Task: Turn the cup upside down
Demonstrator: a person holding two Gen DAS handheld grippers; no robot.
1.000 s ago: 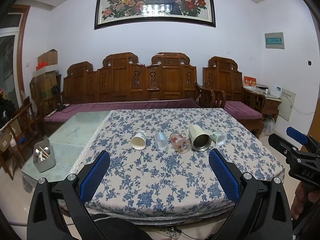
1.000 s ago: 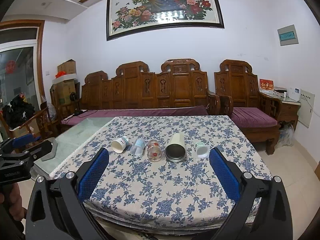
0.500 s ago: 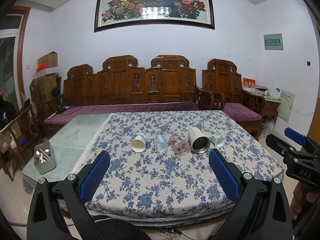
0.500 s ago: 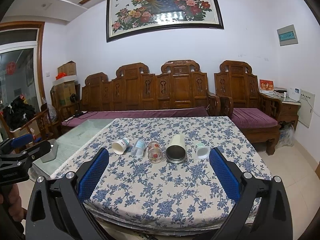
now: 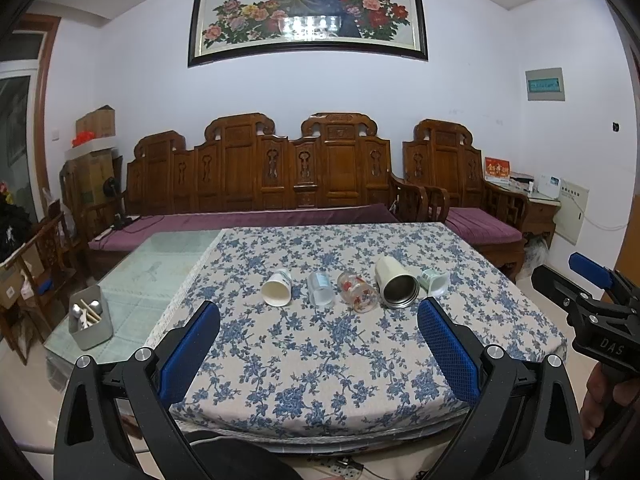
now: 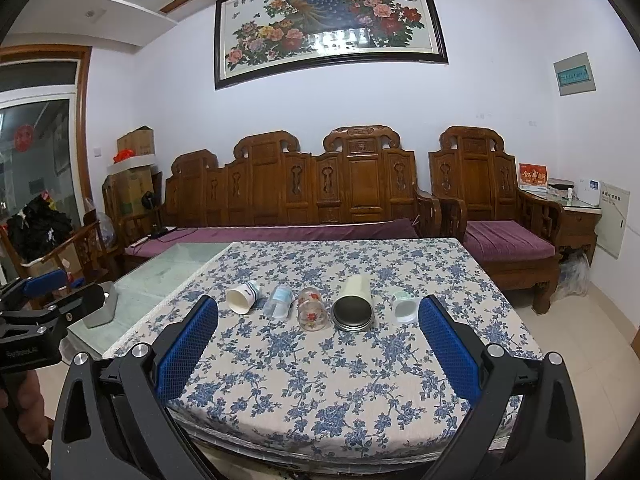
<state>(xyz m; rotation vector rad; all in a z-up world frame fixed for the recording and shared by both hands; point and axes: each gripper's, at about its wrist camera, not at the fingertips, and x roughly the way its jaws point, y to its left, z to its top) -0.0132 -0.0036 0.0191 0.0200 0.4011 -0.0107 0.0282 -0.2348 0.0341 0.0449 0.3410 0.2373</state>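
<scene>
Fingers of both the left gripper (image 5: 318,334) and right gripper (image 6: 318,332) are spread, holding nothing; the cups (image 5: 398,287) lie mid-table, so one may roll when pinched.

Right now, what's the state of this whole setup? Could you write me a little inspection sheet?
Surface: table under a blue-flowered cloth, with bare glass on its left part.
Job's things: five cups lying on their sides in a row: paper cup, clear cup, red-flowered glass, cream tumbler, pale green cup. None is upside down yet.
Clutter: grey utensil caddy on the glass.
Grippers: left gripper and right gripper both open, short of the cups, fingers touching nothing.
Cables: one lies on the bench's purple cushion.
Surroundings: carved wooden bench, peacock painting, cardboard boxes.
</scene>
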